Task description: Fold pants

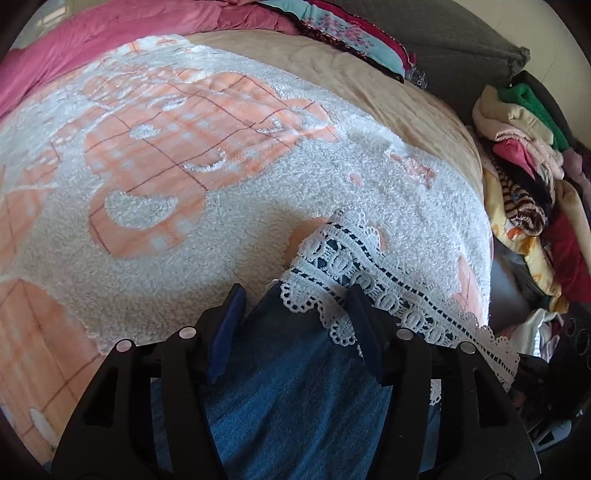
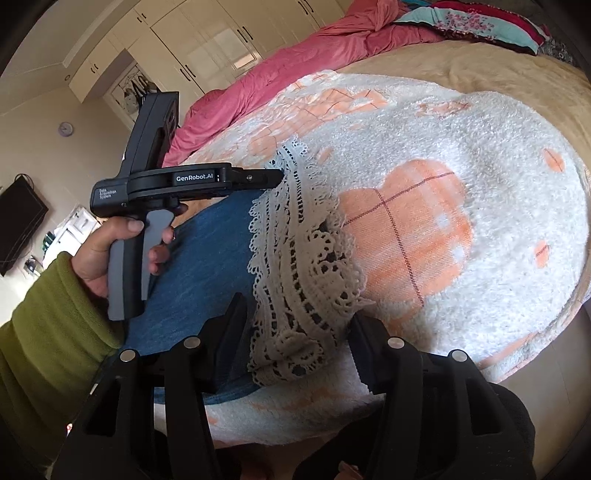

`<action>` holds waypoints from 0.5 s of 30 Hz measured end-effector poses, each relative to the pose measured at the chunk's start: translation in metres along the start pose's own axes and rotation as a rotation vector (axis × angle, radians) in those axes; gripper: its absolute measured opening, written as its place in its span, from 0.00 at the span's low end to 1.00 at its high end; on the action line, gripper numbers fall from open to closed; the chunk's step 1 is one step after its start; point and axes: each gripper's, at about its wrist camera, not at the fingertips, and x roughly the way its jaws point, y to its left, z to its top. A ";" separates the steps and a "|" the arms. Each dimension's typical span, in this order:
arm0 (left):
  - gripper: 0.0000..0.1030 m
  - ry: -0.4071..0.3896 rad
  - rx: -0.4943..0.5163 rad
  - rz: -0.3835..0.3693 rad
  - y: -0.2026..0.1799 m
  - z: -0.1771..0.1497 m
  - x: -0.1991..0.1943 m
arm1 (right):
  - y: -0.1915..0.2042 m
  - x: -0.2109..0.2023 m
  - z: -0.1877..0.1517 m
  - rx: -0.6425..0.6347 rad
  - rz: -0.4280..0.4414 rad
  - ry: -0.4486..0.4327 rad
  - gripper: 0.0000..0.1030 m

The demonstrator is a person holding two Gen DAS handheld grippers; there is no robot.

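Blue denim pants (image 2: pixel 207 258) with a wide white lace hem (image 2: pixel 295 258) lie on the bed. In the right wrist view my right gripper (image 2: pixel 299 321) stands open low over the near, bunched end of the lace, one finger on each side. At the far end of the hem, my left gripper (image 2: pixel 275 177) points its tips at the lace, held by a hand in a green sleeve (image 2: pixel 44 314). In the left wrist view my left gripper (image 1: pixel 295 306) is open and straddles the pants (image 1: pixel 288 387) at their lace hem (image 1: pixel 369 266); its right finger (image 1: pixel 364 325) rests on the lace.
A fluffy white and orange blanket (image 1: pixel 184 184) covers the bed, over a beige cover (image 1: pixel 369 85). A pink duvet (image 1: pixel 92 33) lies along the far side. A pile of clothes (image 1: pixel 524 166) sits off the bed's right edge. Wardrobes (image 2: pixel 207 44) and a television (image 2: pixel 18 218) stand beyond.
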 end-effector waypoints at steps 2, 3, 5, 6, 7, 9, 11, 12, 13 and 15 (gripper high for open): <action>0.36 0.000 -0.002 -0.006 -0.002 0.000 0.000 | -0.001 0.001 0.001 0.008 0.012 -0.002 0.41; 0.22 -0.002 -0.012 -0.030 -0.003 0.001 -0.001 | -0.002 0.001 0.002 0.009 0.022 -0.004 0.36; 0.17 -0.015 -0.015 -0.028 -0.008 0.000 -0.004 | -0.001 0.001 0.003 0.006 0.050 -0.005 0.25; 0.16 -0.015 -0.009 -0.009 -0.011 -0.001 -0.005 | 0.000 0.002 0.003 0.002 0.065 -0.002 0.22; 0.15 -0.018 -0.010 0.003 -0.014 -0.002 -0.006 | 0.002 0.001 0.004 -0.009 0.062 -0.006 0.22; 0.10 -0.028 -0.025 0.009 -0.014 -0.003 -0.010 | 0.009 -0.002 0.004 -0.036 0.086 -0.018 0.19; 0.08 -0.061 -0.041 -0.022 -0.013 -0.005 -0.021 | 0.019 -0.007 0.005 -0.075 0.092 -0.036 0.19; 0.08 -0.079 -0.045 -0.041 -0.013 -0.007 -0.028 | 0.025 -0.009 0.005 -0.094 0.099 -0.046 0.19; 0.08 -0.103 -0.051 -0.059 -0.012 -0.009 -0.037 | 0.031 -0.012 0.005 -0.108 0.109 -0.054 0.19; 0.07 -0.144 -0.063 -0.078 -0.010 -0.014 -0.057 | 0.044 -0.018 0.006 -0.132 0.136 -0.061 0.19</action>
